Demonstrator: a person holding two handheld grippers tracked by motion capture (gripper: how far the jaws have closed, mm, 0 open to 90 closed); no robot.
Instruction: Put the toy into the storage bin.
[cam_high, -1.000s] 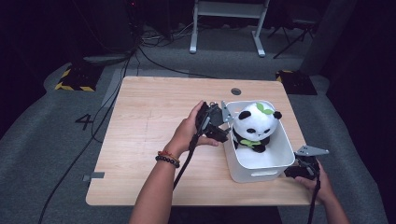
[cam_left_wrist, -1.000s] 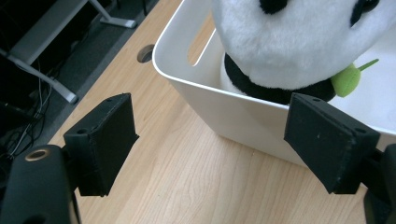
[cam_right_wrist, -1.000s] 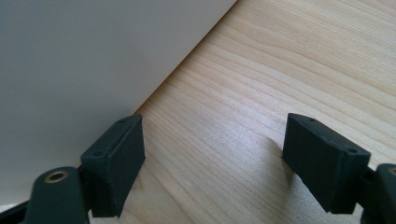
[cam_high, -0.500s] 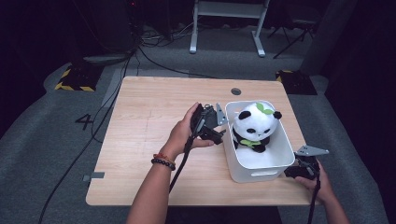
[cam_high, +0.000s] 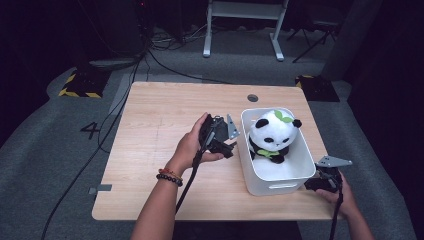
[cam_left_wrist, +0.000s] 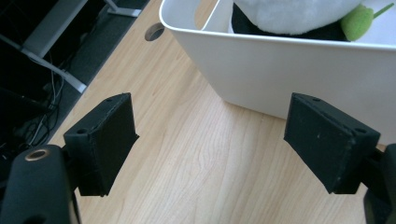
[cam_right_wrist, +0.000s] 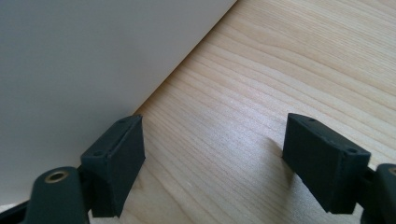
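A black-and-white plush panda (cam_high: 272, 136) with a green leaf on its head sits upright in a white plastic bin (cam_high: 276, 181) on the right half of the wooden table (cam_high: 160, 125). My left gripper (cam_high: 231, 145) is held just left of the bin's left wall (cam_left_wrist: 299, 70), jaws open with nothing between them; the panda (cam_left_wrist: 299, 16) shows over the rim. At the bin's near right corner my right gripper (cam_high: 314, 183) rests low on the table. Its jaws are open and bare, with the bin's wall (cam_right_wrist: 84, 60) close on their left.
A round cable hole (cam_high: 252, 98) lies in the table behind the bin. Cables trail from both grippers toward the near edge. A white metal stand (cam_high: 245, 25) and floor cables lie beyond the table's far edge.
My left gripper has drawn back a little from the bin's left wall, toward the left. The right gripper and the panda have stayed put.
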